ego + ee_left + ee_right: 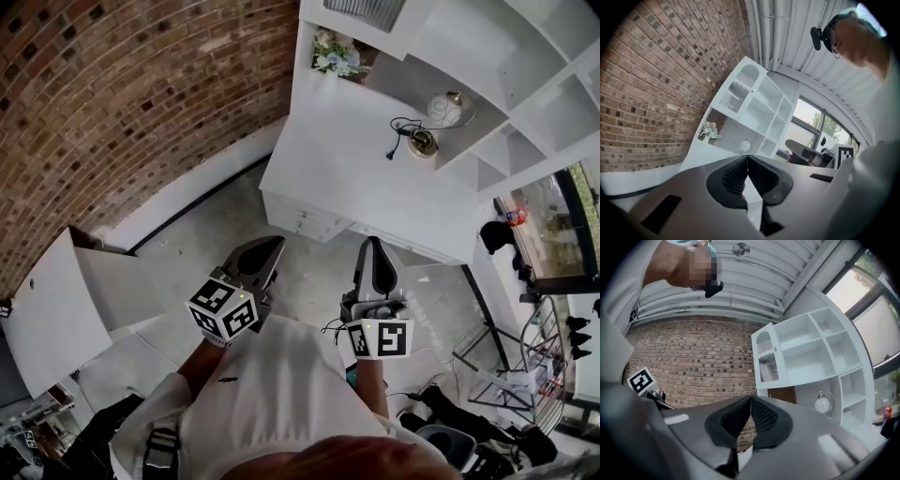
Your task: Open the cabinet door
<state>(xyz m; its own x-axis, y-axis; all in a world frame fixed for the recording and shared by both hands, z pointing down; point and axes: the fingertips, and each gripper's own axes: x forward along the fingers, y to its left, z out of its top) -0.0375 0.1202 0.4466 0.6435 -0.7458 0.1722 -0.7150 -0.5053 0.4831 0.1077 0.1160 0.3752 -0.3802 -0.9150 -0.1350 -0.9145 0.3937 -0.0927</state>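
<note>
Surroundings: brick wall (122, 103) curving across upper left; grey floor (319, 272) below it; white bench (328, 159) with white shelf unit (525, 66) above it at upper right; window (553, 225) and metal rack (506, 375) with dark clutter at right edge.
On bench: flowers (336, 54) at back left, clock (445, 110) further right, black cable (398, 131) with plug just beside clock; drawers (305, 223) under front edge.
In the way: only floor between both tongs and cabinet; bench straight ahead of tongs, well apart.
Cabinet: white cabinet (117, 281), far left in head view, low, against brick wall, well to the left of left tongs.
Door panel: large flat white door panel (47, 319) with small dark knob near its left edge; long edge running upper right to lower left in head view; cannot tell if closed or ajar.
Shelf compartments: slatted insert (767, 366) in the two left-hand cells; clock in lower niche.
Left tongs: left tongs (265, 253) pointing toward bench, pads pressed tip to tip, gripping nothing; marker cube (223, 309) at rear.
Right tongs: right tongs (373, 251) alongside, near left tongs but apart, pads closed together, holding nothing; pointing at shelf unit and brick wall.
Person: white sleeve (281, 394) at bottom centre, behind both tongs.
</note>
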